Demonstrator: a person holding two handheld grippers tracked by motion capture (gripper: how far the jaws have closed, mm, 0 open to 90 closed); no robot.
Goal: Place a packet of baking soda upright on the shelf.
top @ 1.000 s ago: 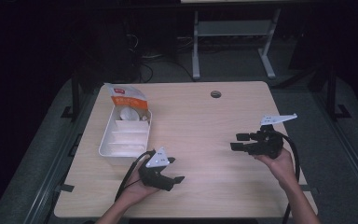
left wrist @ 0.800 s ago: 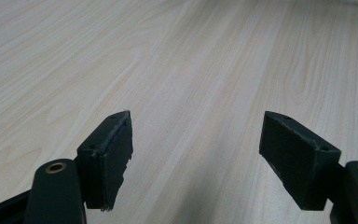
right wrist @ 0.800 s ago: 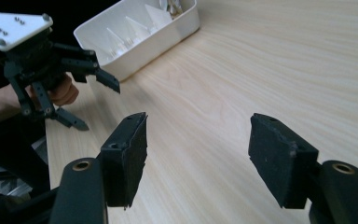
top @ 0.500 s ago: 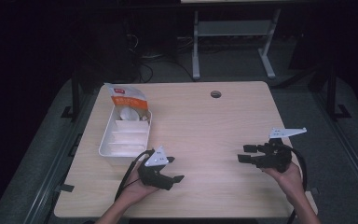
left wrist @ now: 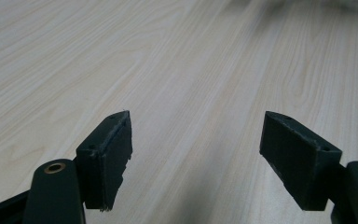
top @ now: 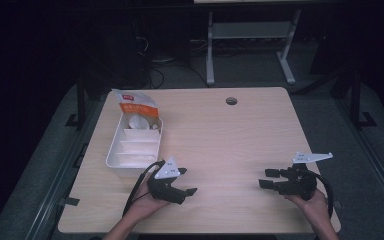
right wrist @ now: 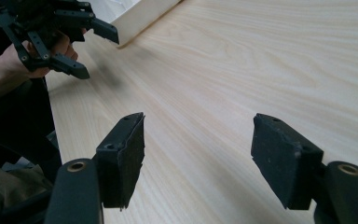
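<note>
My left gripper point(top: 187, 181) rests low over the wooden table point(top: 225, 135) near its front edge, just in front of a white divided tray point(top: 116, 159). Its jaws point right and stand open with nothing between them; in the left gripper view point(left wrist: 196, 158) bare wood lies between them. My right gripper point(top: 266, 178) sits at the front right, jaws pointing left and open on nothing, the same as in the right gripper view point(right wrist: 198, 158). That view also has the left gripper point(right wrist: 81, 49) farther off, held by a hand, with the tray's corner point(right wrist: 140, 18) behind it.
The tray holds a white round thing point(top: 139, 121) at its far end, and an orange-and-white bag point(top: 136, 104) leans there. A cable hole point(top: 231, 101) sits near the table's far edge. A metal frame point(top: 250, 35) stands on the floor beyond.
My right gripper has drawn back toward the front edge and dropped lower over the table. The left gripper has hardly moved.
</note>
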